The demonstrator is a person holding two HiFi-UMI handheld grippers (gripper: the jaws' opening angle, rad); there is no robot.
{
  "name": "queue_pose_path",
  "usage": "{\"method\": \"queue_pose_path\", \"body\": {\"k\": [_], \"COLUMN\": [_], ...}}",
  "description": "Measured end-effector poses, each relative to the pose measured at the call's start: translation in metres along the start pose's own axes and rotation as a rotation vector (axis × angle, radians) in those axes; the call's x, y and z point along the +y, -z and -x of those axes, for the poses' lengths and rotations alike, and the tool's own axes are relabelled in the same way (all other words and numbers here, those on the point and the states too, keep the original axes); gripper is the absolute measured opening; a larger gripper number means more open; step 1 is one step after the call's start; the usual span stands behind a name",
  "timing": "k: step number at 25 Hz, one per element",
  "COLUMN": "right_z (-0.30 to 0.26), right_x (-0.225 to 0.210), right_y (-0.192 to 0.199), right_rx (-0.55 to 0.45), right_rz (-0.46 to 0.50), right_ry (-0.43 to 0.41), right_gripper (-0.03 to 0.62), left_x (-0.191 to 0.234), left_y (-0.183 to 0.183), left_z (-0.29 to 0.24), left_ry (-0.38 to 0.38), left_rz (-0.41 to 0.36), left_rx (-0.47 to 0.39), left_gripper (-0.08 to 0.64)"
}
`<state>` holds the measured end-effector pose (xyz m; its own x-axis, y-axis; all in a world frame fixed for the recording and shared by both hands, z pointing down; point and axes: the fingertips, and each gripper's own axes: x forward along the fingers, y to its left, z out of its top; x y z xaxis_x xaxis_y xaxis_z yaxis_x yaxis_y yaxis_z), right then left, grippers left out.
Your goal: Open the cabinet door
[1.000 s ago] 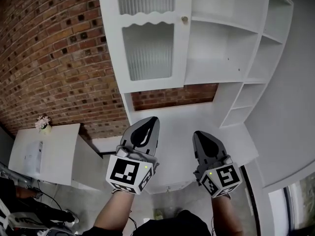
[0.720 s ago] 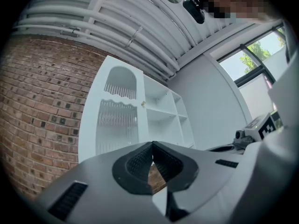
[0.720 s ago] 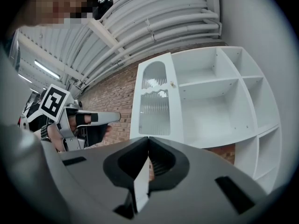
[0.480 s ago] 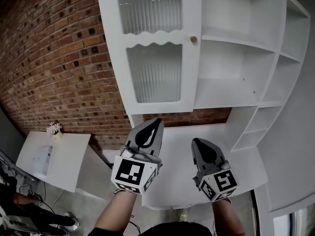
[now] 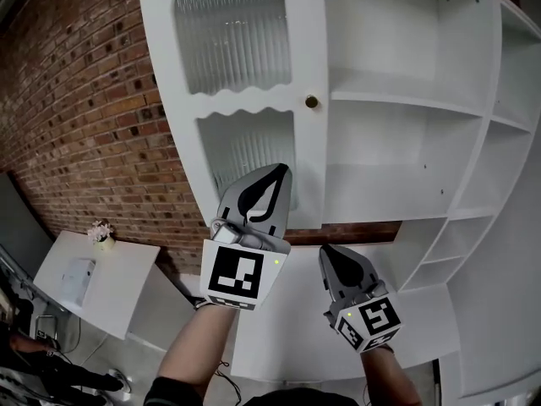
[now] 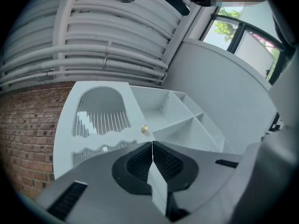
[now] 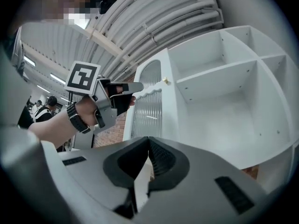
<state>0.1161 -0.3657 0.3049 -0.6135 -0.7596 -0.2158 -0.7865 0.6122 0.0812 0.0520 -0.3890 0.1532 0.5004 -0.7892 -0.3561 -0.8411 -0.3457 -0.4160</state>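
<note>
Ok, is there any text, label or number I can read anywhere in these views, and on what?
No readable text in any view.
Cubes on the left gripper and right gripper: black-and-white square marker patterns only, no letters or numbers.
Cabinet door and its knob: no label.
White item on the side table: too small to tell.

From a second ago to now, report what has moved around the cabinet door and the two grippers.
The left gripper has risen toward the door and now overlaps its lower glass pane in the head view. The head camera has come closer to the cabinet. Unchanged: the right gripper stays low, both grippers are shut and empty, the knob is untouched, and the door is shut.
</note>
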Motion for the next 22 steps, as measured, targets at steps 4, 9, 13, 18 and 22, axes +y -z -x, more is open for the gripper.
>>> {"method": "queue_pose_path", "body": {"k": [4, 9, 13, 18, 22], "right_z": [-0.006, -0.012, -0.019, -0.027, -0.033], "right_x": [-0.013, -0.028, -0.035, -0.038, -0.044], "right_y": [-0.002, -0.004, -0.007, -0.004, -0.003], "right_rx": [-0.024, -0.049, -0.066, -0.068, -0.072], "right_rz": [-0.008, -0.02, -0.032, -0.04, -0.045], "right_ry": [-0.036, -0.073, -0.105, -0.133, -0.141], "right_gripper": [0.005, 0.005, 0.005, 0.005, 0.005], "left_x": [0.0, 0.006, 0.01, 0.01, 0.013], "left_y": [-0.015, -0.025, -0.029, -0.032, -0.034], "left_z": [-0.031, -0.062, -0.081, -0.097, -0.109], "left_ry": [-0.024, -0.069, -0.095, -0.103, -0.118], "left_rz": [-0.084, -0.157, -0.198, -0.249, -0.278], "left_rx": [-0.005, -0.027, -0.022, -0.02, -0.024], "left_gripper": [0.008, 0.009, 0.054, 0.083, 0.101]}}
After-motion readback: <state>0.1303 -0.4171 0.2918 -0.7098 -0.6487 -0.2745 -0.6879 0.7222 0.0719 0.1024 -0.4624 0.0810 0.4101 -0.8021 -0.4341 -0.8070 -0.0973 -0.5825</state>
